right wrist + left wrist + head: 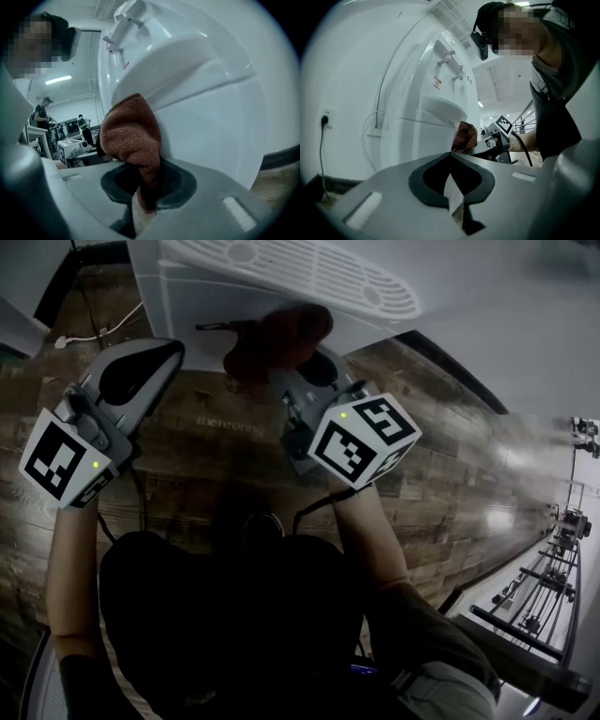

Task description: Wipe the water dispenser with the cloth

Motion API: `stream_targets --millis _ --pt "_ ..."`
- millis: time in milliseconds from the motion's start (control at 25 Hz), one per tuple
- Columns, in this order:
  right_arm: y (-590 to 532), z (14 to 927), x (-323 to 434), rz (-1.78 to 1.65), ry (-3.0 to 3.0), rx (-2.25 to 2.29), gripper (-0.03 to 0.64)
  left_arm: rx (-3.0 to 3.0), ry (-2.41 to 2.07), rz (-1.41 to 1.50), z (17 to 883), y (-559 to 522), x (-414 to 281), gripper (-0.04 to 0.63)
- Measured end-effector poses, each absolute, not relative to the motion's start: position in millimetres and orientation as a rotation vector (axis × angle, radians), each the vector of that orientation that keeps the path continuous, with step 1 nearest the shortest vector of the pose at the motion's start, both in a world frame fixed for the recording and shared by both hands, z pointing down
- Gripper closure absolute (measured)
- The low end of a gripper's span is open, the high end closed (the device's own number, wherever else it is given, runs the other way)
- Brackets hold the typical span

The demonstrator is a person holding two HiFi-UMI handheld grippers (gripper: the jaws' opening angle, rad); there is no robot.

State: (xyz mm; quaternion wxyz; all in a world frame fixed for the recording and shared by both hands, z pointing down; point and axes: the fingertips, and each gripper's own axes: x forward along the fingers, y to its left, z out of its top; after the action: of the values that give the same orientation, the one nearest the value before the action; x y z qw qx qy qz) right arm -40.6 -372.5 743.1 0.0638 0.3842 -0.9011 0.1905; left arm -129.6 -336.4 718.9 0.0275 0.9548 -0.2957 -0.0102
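The white water dispenser (281, 277) stands in front of me, its drip grille facing up in the head view. A red-brown cloth (281, 334) is bunched against the dispenser's front, below the basin ledge (211, 93). My right gripper (302, 367) is shut on the cloth (131, 136), which folds down between the pads (174, 180). My left gripper (173, 348) hangs to the left of the cloth, apart from the dispenser, jaws shut with nothing in them. In the left gripper view the dispenser (436, 103), the cloth (465, 136) and the right gripper (499, 136) all show.
The floor is dark wood-pattern (450, 474). A white cable (94, 334) lies by the dispenser's left side, and a plug sits in a wall socket (324, 119). Two taps (450, 58) stick out above the basin. Railings and machinery (553, 559) stand far right. People (42, 112) stand in the background.
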Motion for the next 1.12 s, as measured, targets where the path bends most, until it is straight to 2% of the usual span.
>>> stream_targets --millis 160,440,560,680,920,1120 --pt "-373.0 808.9 -41.5 0.668 -2.634 1.153 0.555 2.868 -0.933 0.097 766.2 -330.4 -142.8 0.577" --pt "-371.5 935.9 -38.6 0.626 -2.345 1.114 0.555 2.772 -0.908 0.217 846.5 -313.6 -161.8 0.577" --pt "-363.3 960.5 -49.0 0.577 -2.268 1.013 0.555 2.73 -0.902 0.239 867.0 -307.8 -166.3 0.577" --pt "-346.3 910.8 -74.7 0.529 -2.401 0.913 0.555 2.713 -0.912 0.181 854.1 -307.4 -170.1 0.577" --pt "-351.8 735.9 -114.3 0.518 -2.792 0.857 0.555 2.795 -1.025 -0.043 748.6 -328.0 -181.6 0.577" --pt "-371.8 734.6 -134.6 0.581 -2.742 0.808 0.555 2.851 -1.043 -0.068 718.3 -337.7 -176.8 0.577"
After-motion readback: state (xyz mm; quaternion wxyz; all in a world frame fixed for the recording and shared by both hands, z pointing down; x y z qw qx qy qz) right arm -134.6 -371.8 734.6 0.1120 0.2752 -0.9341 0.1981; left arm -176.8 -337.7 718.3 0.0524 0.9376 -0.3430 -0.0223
